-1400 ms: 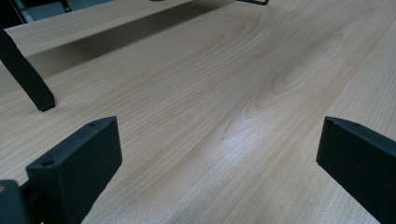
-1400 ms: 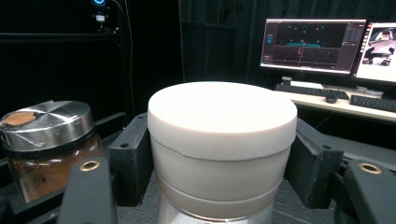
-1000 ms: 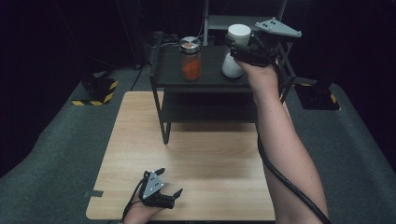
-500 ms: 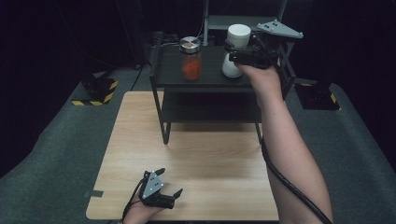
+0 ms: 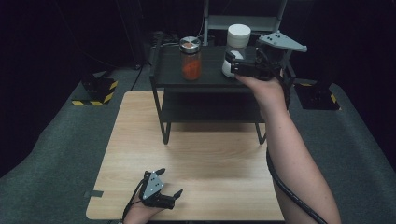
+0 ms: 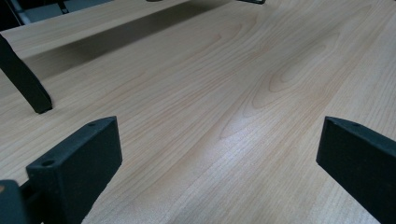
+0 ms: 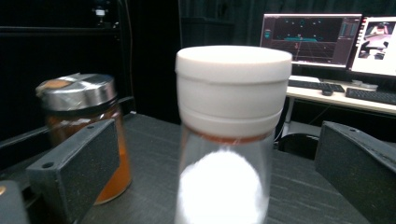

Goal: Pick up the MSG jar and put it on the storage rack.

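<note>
Since the earlier frame, the right gripper has let its jaws spring wide: they have just been opening, and the white-capped bottle stands between them with the pads clear of its sides. That bottle sits on the top of the black shelf, straight ahead of this gripper, upright, its long axis vertical and its cap above the jaws. The right hand is far nearer to it than the left gripper, which lies well apart at the near edge of the wooden table, jaws open over bare wood. I count two containers on the shelf: one bottle and one jar of orange stuff, possibly a spice, with a metal lid, standing beside it.
</note>
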A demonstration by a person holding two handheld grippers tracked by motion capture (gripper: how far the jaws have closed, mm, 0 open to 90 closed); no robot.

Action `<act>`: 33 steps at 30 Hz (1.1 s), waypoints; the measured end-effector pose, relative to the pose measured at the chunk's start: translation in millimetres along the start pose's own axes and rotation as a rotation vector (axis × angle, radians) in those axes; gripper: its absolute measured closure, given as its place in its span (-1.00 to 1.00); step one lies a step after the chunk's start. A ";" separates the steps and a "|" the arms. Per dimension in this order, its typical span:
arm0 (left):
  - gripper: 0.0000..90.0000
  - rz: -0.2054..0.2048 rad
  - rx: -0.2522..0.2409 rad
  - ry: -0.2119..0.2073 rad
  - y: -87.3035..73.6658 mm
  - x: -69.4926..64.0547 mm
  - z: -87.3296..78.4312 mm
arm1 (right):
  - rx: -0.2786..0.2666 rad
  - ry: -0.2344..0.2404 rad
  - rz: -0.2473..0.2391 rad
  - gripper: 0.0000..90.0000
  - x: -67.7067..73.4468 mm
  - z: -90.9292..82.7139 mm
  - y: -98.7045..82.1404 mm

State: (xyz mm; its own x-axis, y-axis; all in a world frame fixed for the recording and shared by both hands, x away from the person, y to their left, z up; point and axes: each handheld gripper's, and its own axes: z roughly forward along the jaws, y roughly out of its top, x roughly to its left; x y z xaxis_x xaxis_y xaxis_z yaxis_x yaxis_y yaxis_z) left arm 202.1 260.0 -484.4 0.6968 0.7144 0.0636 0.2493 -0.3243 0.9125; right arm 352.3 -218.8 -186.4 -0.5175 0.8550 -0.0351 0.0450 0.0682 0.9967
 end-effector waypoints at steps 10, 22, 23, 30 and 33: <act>-0.99 -0.006 -0.003 -0.001 -0.6 0.6 -0.3 | -0.018 0.019 -0.010 -1.00 2.0 -17.7 -13.7; -0.99 -0.004 -0.008 0.000 -1.2 0.3 0.1 | -0.017 0.051 -0.032 -1.00 6.7 -40.4 -44.0; -0.99 -0.004 -0.009 0.000 -1.3 0.2 0.2 | -0.017 0.053 -0.034 -1.00 7.1 -41.9 -46.8; -0.99 0.000 -0.012 -0.003 -1.7 0.8 0.1 | -0.005 0.068 -0.037 -1.00 9.4 -50.0 -68.0; -0.99 0.004 -0.014 -0.003 -1.9 0.4 0.3 | -0.003 0.075 -0.036 -1.00 10.4 -53.9 -76.4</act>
State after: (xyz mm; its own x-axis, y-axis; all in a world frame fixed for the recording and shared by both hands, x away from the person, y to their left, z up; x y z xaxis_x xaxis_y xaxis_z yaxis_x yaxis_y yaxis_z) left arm 202.1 260.7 -486.2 0.6998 0.7112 0.0664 0.2365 -0.3184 0.9180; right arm 297.4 -242.9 -258.9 -0.5810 0.8113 -0.0651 0.0229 0.0962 0.9951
